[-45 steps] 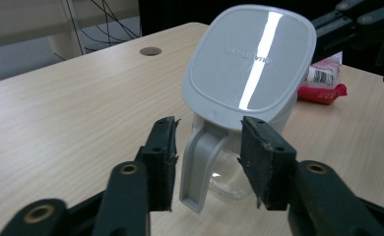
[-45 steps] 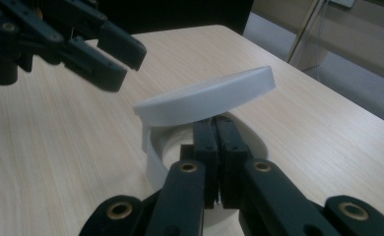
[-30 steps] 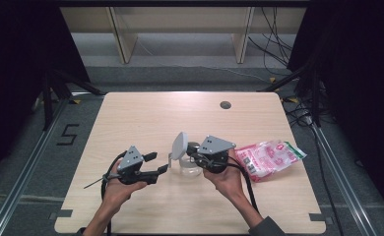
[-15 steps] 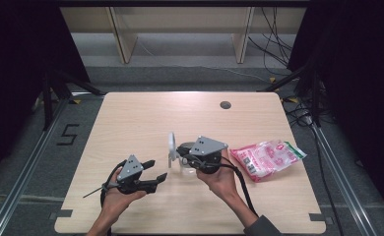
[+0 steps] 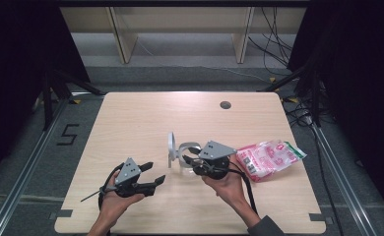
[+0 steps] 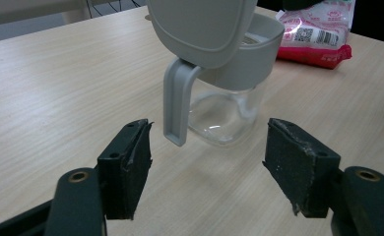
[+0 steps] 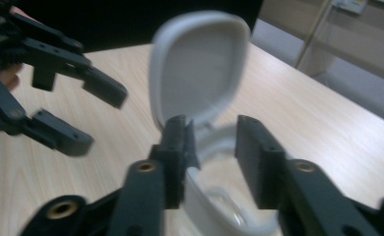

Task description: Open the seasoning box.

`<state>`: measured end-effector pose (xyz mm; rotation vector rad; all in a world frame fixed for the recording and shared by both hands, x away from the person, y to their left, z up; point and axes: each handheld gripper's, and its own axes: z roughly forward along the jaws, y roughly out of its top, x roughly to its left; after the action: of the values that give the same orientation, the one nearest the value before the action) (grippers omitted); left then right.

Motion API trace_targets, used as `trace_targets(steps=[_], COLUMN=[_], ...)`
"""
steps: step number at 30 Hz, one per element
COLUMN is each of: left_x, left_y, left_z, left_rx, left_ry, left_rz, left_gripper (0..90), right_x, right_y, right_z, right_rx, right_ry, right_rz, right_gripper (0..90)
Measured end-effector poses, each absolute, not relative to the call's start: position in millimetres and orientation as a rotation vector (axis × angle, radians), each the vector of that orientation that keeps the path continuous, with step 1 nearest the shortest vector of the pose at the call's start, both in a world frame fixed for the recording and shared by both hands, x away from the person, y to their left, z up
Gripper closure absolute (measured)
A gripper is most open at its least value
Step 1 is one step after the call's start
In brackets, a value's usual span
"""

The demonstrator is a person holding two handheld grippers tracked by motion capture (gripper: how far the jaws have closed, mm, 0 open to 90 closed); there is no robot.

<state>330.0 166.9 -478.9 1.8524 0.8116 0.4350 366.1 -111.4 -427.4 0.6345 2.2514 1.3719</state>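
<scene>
High view: a clear pitcher (image 5: 184, 160) with a grey handle stands mid-bench (image 5: 131, 123), lid (image 5: 171, 147) already swung upright. The right gripper (image 5: 190, 160), jaws just opening and straddling the rim, pinches nothing; the left gripper (image 5: 153, 173) waits spread nearby. A pink packet (image 5: 266, 158) lies unopened, so filling likely remains. Packet print is unreadable.

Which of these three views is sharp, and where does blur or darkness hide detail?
Left gripper view: crisp on the jug and its handle. Right gripper view: soft throughout, the raised lid and the right gripper smeared. High view: table evenly lit, its surroundings black at both sides.
</scene>
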Motion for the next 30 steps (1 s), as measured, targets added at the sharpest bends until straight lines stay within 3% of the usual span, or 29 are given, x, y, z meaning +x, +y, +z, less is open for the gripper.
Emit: trace_targets(steps=[10, 30], left_x=[324.9, 318.1], left_y=[165.0, 164.4], left_z=[-485.5, -491.1], left_rx=[1.869, 1.894], left_ry=[0.807, 0.797], left_rz=[0.413, 0.381], left_gripper=[33.0, 31.1], right_x=[357.7, 343.4], right_y=[-157.5, -225.6], right_z=[-435.7, -446.0], right_rx=[0.835, 1.049], right_ry=[2.194, 2.068], right_rz=[1.378, 1.319], right_gripper=[46.2, 40.4])
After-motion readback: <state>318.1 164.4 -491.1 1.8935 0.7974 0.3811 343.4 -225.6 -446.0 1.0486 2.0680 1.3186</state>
